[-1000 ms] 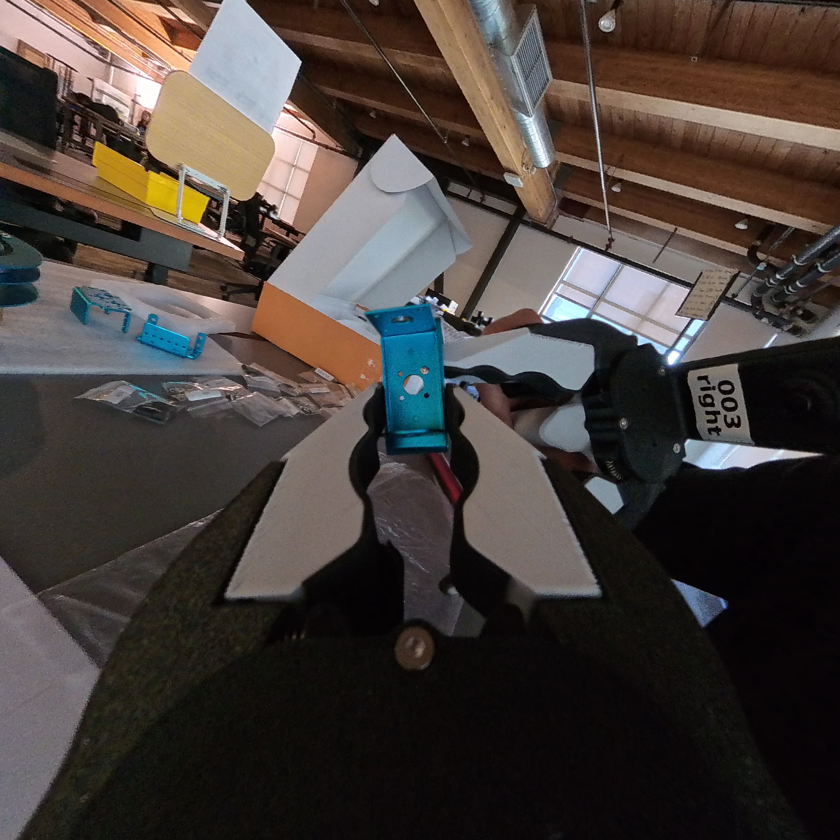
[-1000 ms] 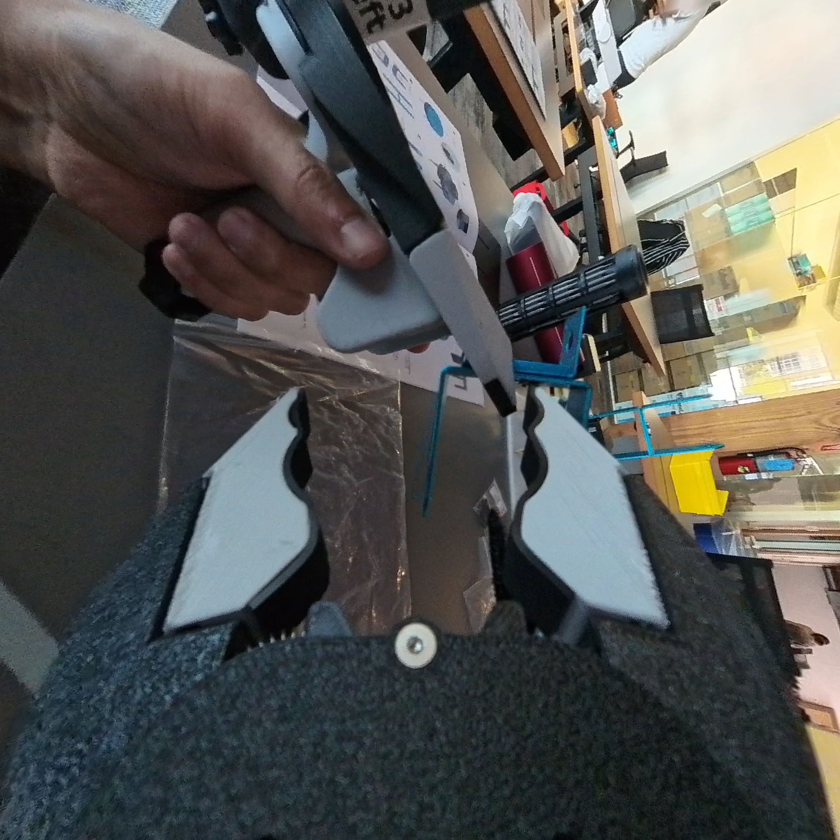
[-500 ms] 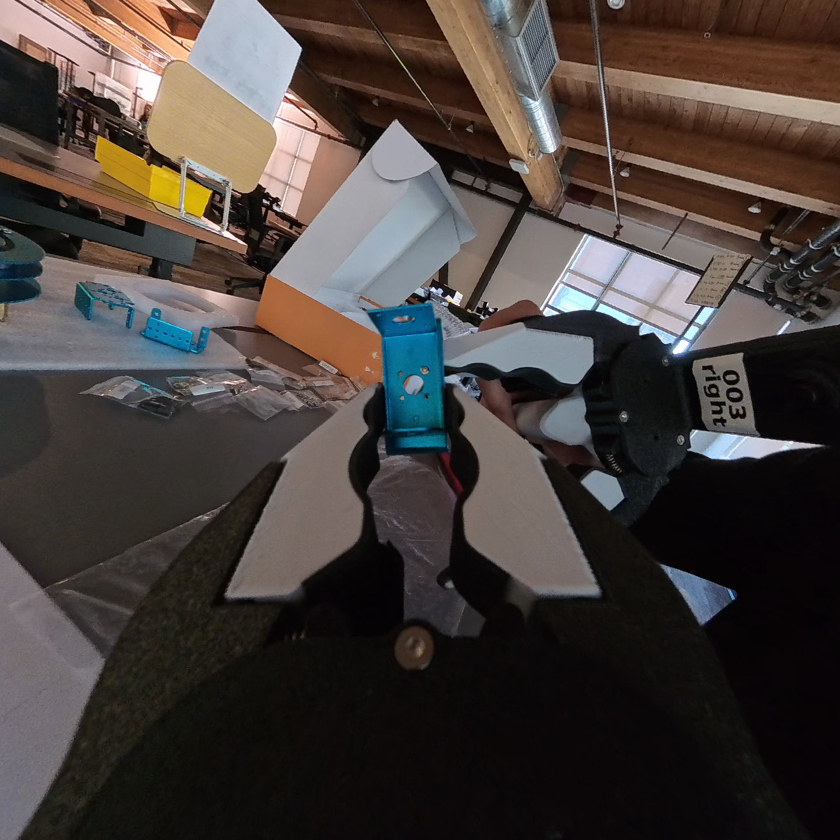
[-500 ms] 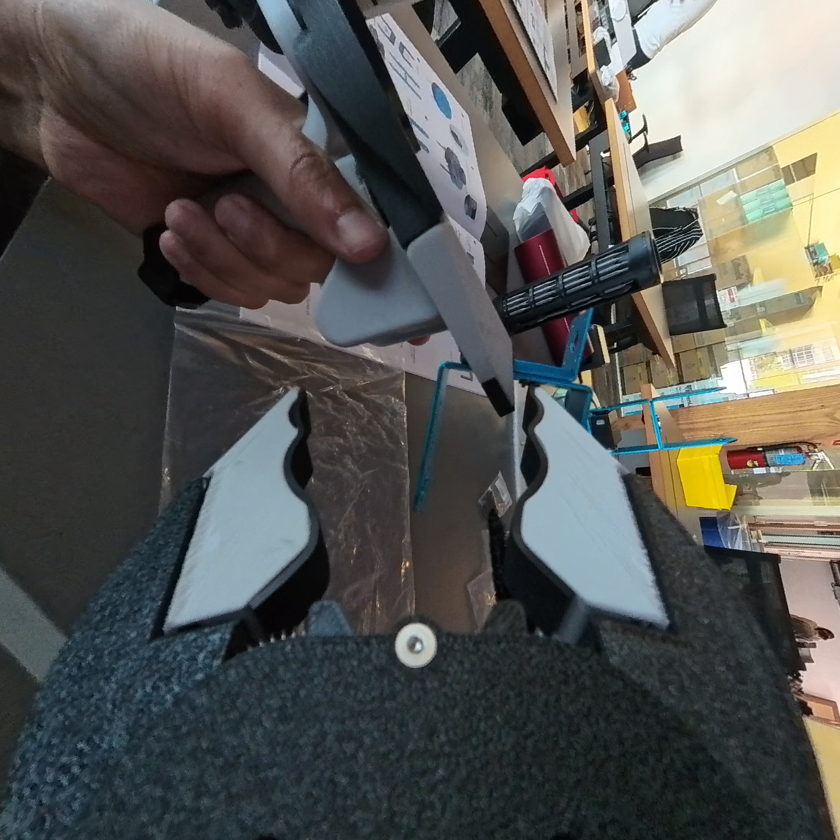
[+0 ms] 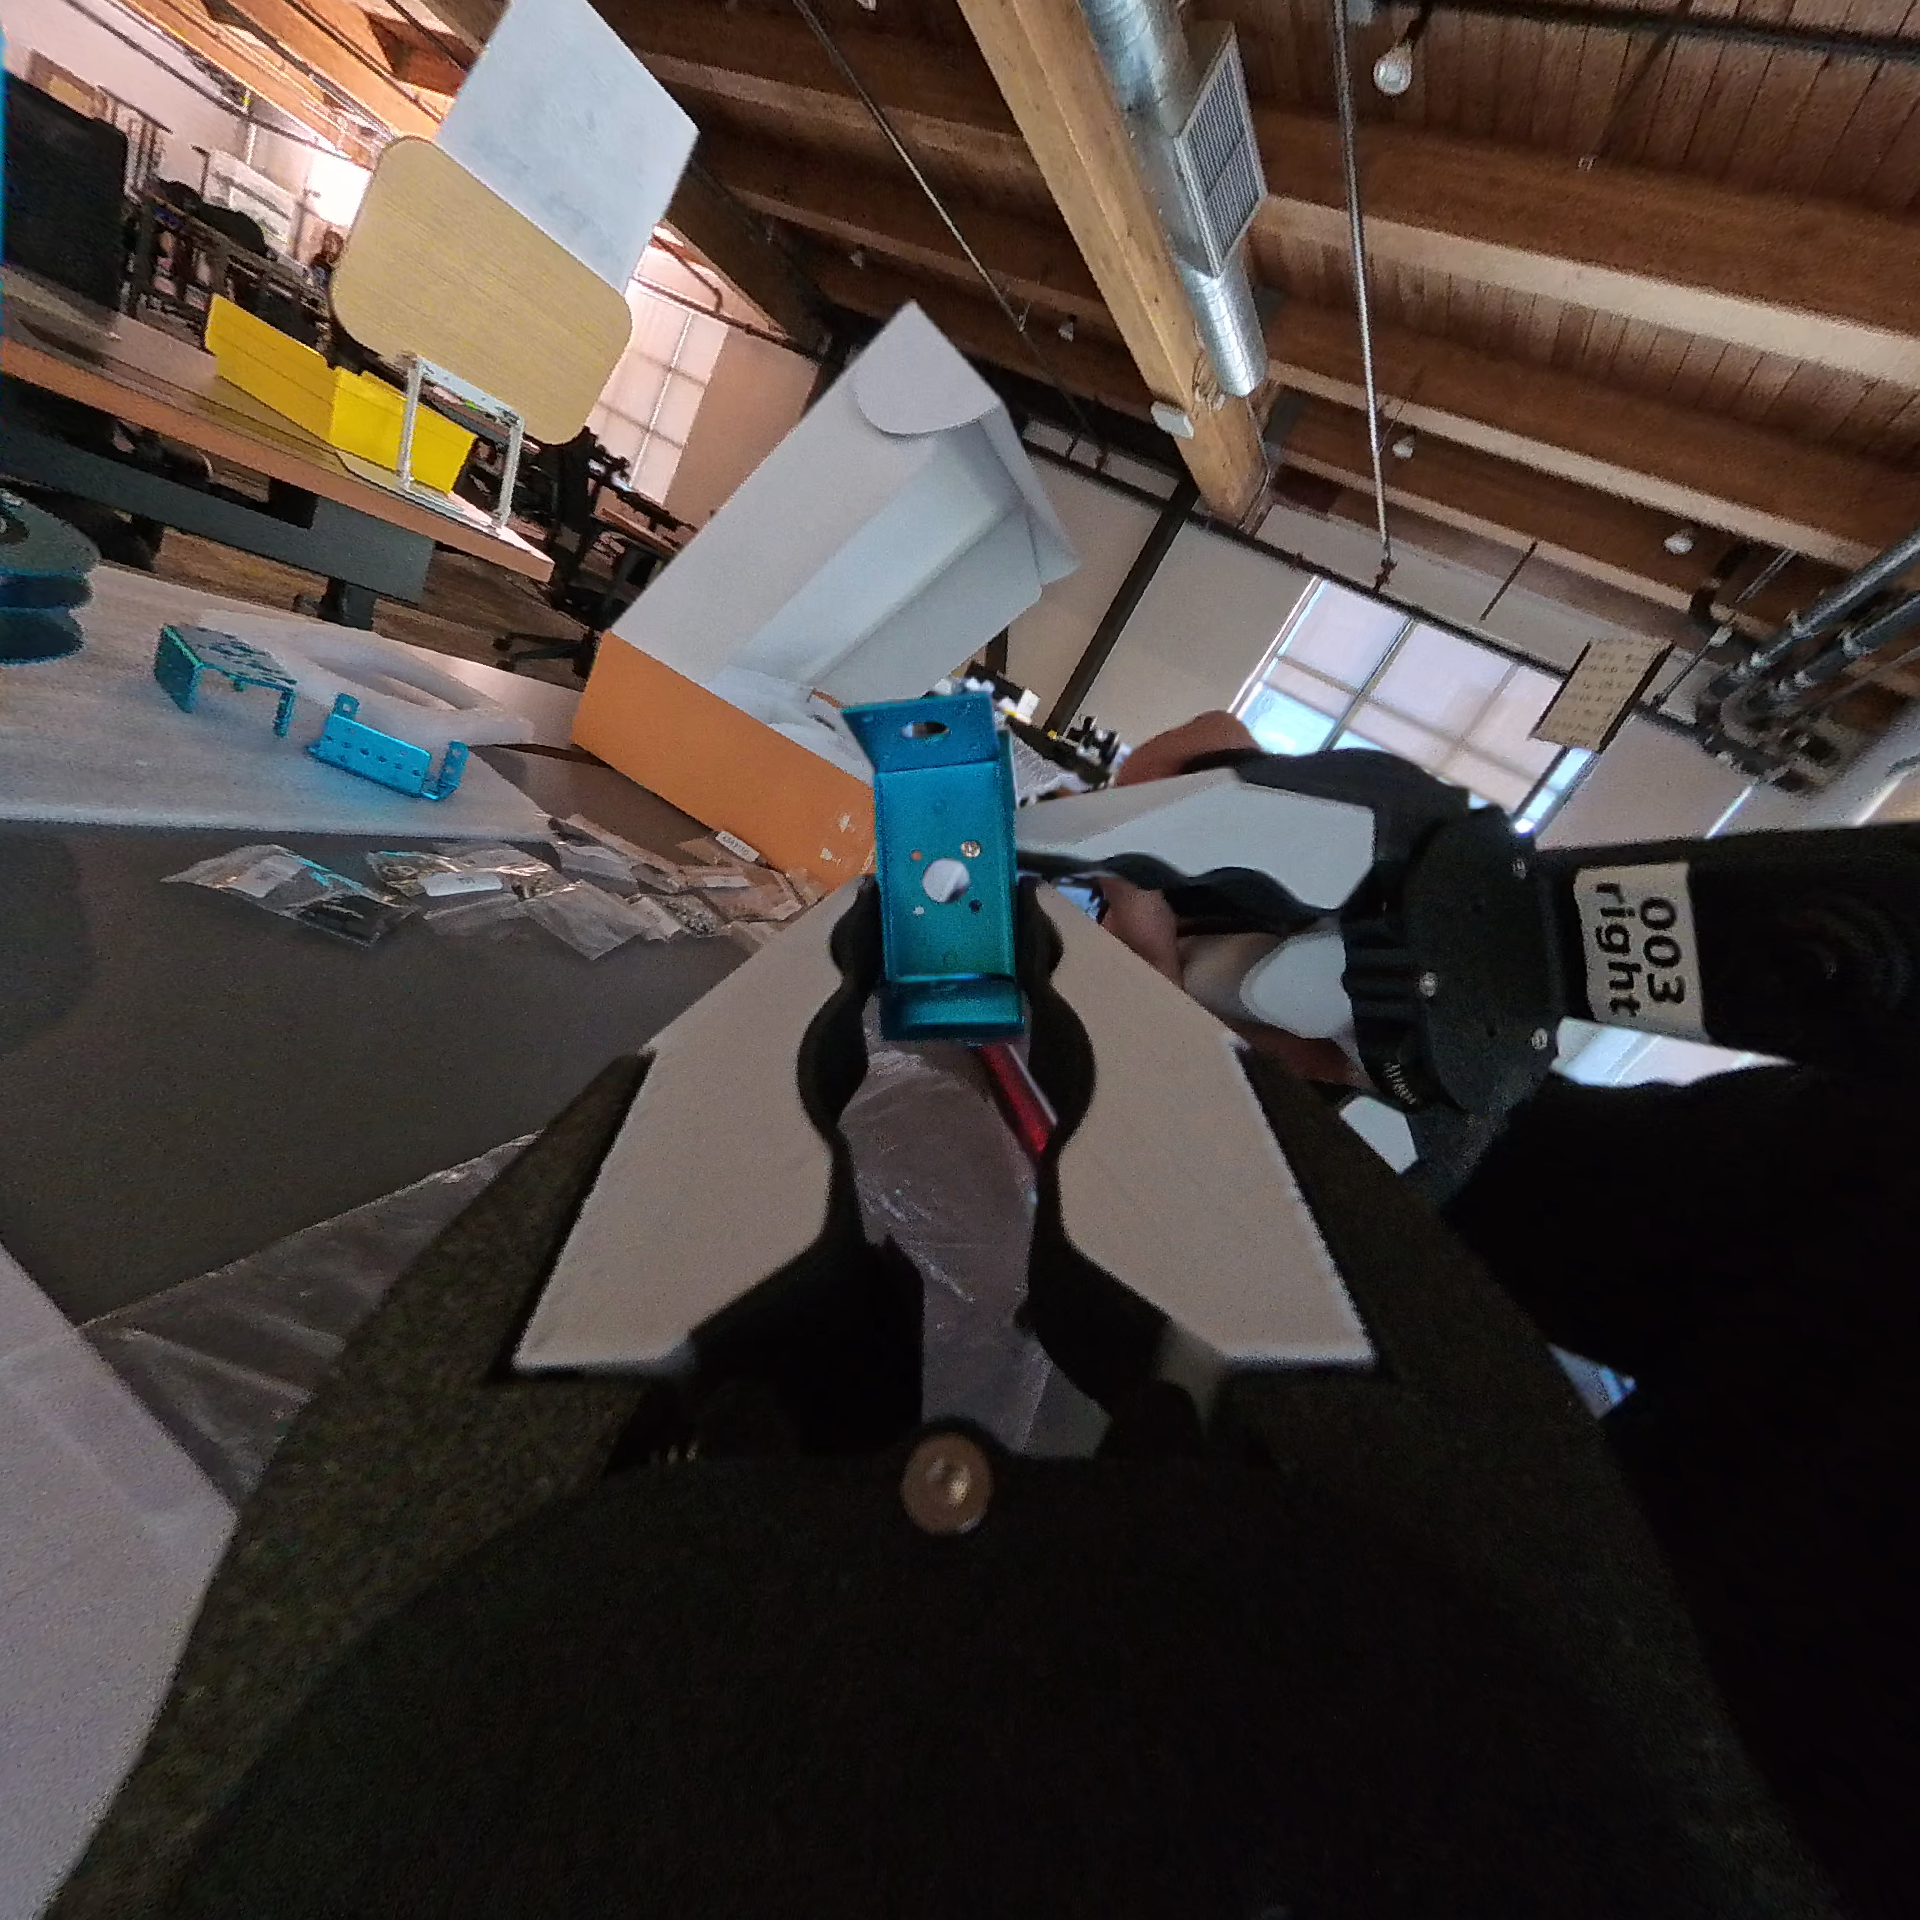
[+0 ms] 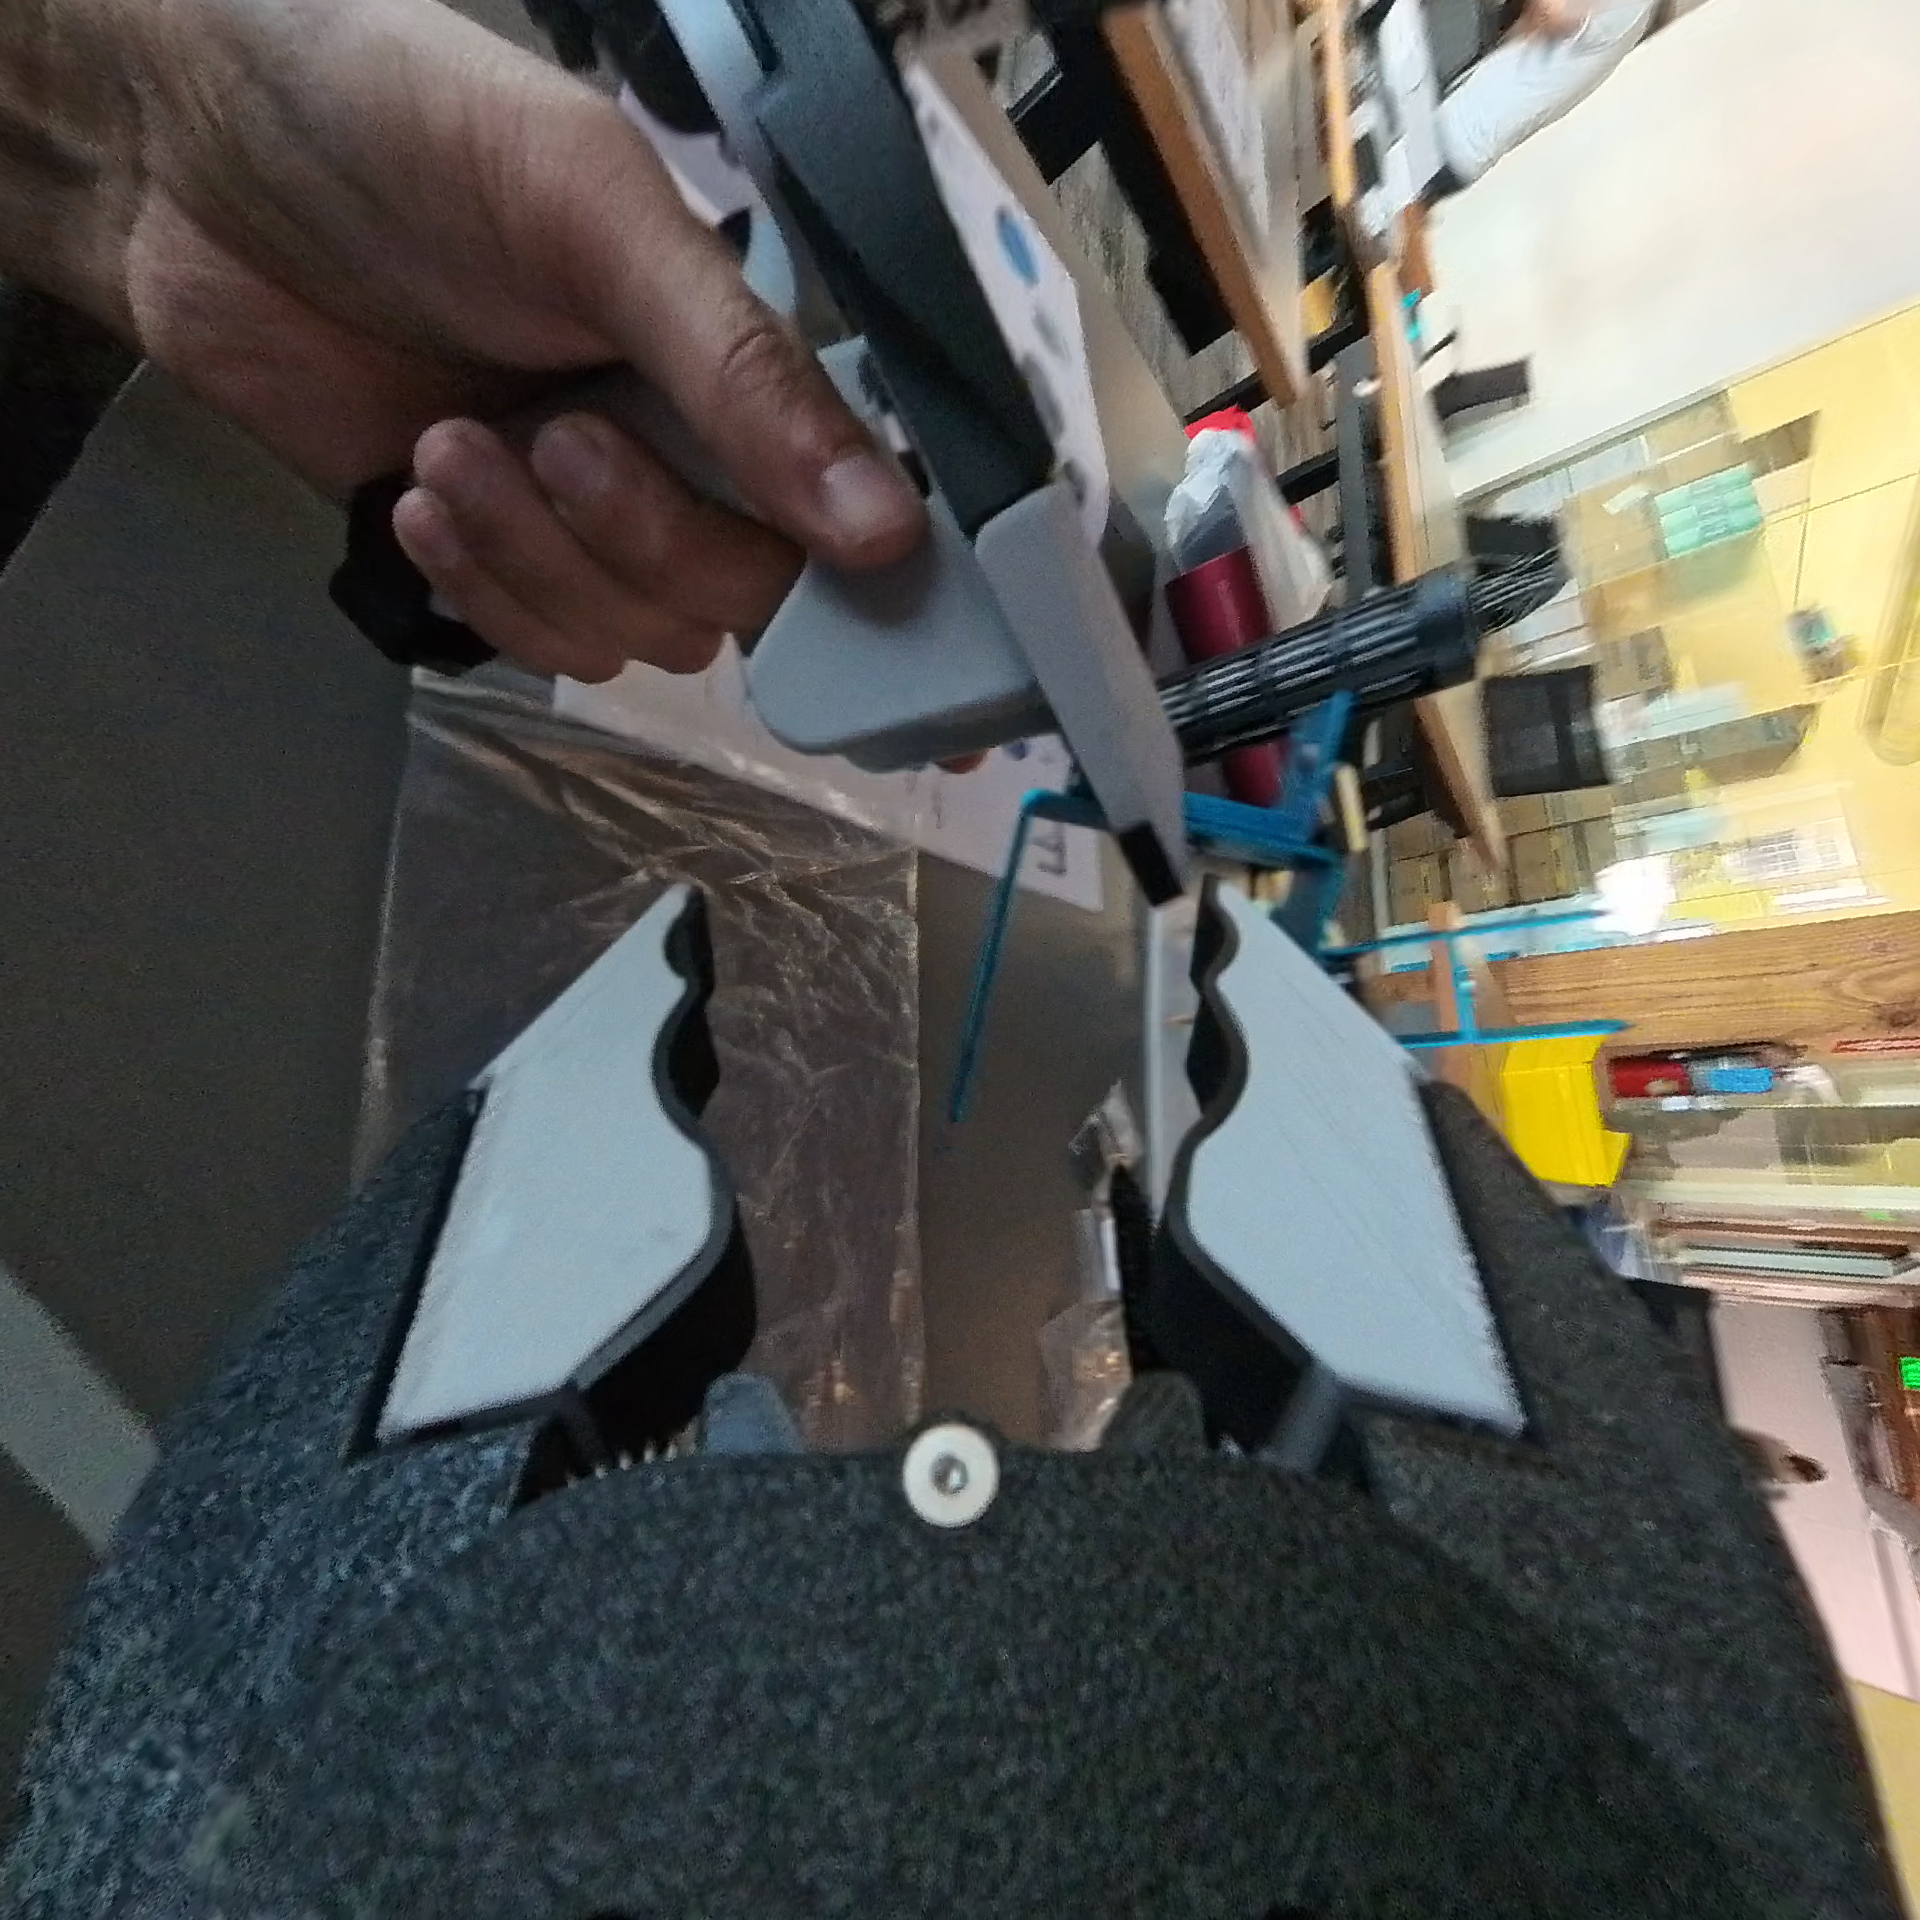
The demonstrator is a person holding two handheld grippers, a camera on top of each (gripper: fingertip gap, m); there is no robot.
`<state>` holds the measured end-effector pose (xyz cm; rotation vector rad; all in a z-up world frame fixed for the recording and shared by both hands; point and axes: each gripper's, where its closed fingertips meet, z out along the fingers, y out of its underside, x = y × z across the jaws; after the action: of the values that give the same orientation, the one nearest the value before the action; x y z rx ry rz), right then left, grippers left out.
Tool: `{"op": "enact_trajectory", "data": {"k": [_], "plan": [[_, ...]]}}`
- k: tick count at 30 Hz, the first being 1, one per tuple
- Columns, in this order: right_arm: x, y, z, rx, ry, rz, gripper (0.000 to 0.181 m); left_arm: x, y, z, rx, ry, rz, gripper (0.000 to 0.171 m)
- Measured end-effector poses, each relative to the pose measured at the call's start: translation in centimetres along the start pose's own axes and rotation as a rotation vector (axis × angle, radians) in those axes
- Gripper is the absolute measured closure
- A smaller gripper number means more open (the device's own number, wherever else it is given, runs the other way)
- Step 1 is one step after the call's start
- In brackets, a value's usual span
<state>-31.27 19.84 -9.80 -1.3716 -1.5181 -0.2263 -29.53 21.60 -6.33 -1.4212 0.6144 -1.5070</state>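
Note:
My left gripper is shut on a blue metal bracket with holes and holds it upright above the dark table. My right gripper is open, its jaws wide apart and empty. It sits just beside the bracket, which shows edge-on here. A hand holds the left gripper, whose grey finger reaches down to the bracket. The right gripper also shows in the left wrist view, close to the bracket's right side. A red shaft lies below the bracket.
An open orange and white box stands behind. Two loose blue brackets and several small plastic bags lie on the table's left. A clear plastic sheet lies underneath. A black ribbed handle and a red cylinder sit beyond.
Almost nothing. The left gripper keeps its hold on the bracket. The right gripper stays open and has shifted only slightly beside it; its view is now a little blurred.

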Motion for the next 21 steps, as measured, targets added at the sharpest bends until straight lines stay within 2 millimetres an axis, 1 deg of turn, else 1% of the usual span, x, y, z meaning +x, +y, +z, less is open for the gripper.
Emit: {"op": "enact_trajectory", "data": {"k": [1,2,3,4,6,8,11,12,13,14,16,19,21], "plan": [[0.7,-0.3,-0.7,0.028,0.025,-0.011,0.094,-0.2,-0.3,-0.2,0.017,0.001,-0.027,0.147],[1.4,-0.5,-1.5,0.057,0.033,0.004,0.095,-0.5,-0.6,-0.4,0.035,0.005,-0.057,0.147],[2.2,-0.5,-2.2,0.08,0.034,0.044,0.093,-0.7,-0.8,-0.6,0.052,0.01,-0.088,0.147],[3.0,-0.2,-2.6,0.094,0.029,0.095,0.088,-1.0,-1.1,-0.9,0.073,0.01,-0.122,0.147],[3.7,0.9,-2.4,0.101,0.018,0.162,0.073,-1.2,-1.5,-1.1,0.109,0.03,-0.199,0.147],[3.4,1.6,-1.1,0.1,0.029,0.185,0.066,-1.2,-1.5,-0.9,0.127,0.039,-0.245,0.147],[3.4,2.5,0.3,0.097,0.081,0.158,0.081,-0.4,-0.8,-0.2,0.114,0.077,-0.274,0.147],[3.5,2.7,0.4,0.101,0.085,0.156,0.089,-0.2,-0.5,0.0,0.104,0.078,-0.269,0.147],[3.6,2.6,0.3,0.124,0.093,0.154,0.102,-0.1,-0.2,0.2,0.093,0.078,-0.262,0.147],[3.7,2.7,0.1,0.14,0.105,0.146,0.107,0.1,0.0,0.3,0.087,0.081,-0.257,0.147],[3.4,3.1,-0.1,0.131,0.088,0.126,0.109,0.3,0.6,0.4,0.051,0.08,-0.23,0.146],[3.2,3.3,-0.4,0.154,0.096,0.093,0.111,0.9,1.1,0.5,-0.008,0.071,-0.13,0.143],[3.2,3.3,-0.6,0.188,0.092,0.09,0.113,1.5,1.4,0.5,-0.063,0.078,-0.078,0.127]]}}
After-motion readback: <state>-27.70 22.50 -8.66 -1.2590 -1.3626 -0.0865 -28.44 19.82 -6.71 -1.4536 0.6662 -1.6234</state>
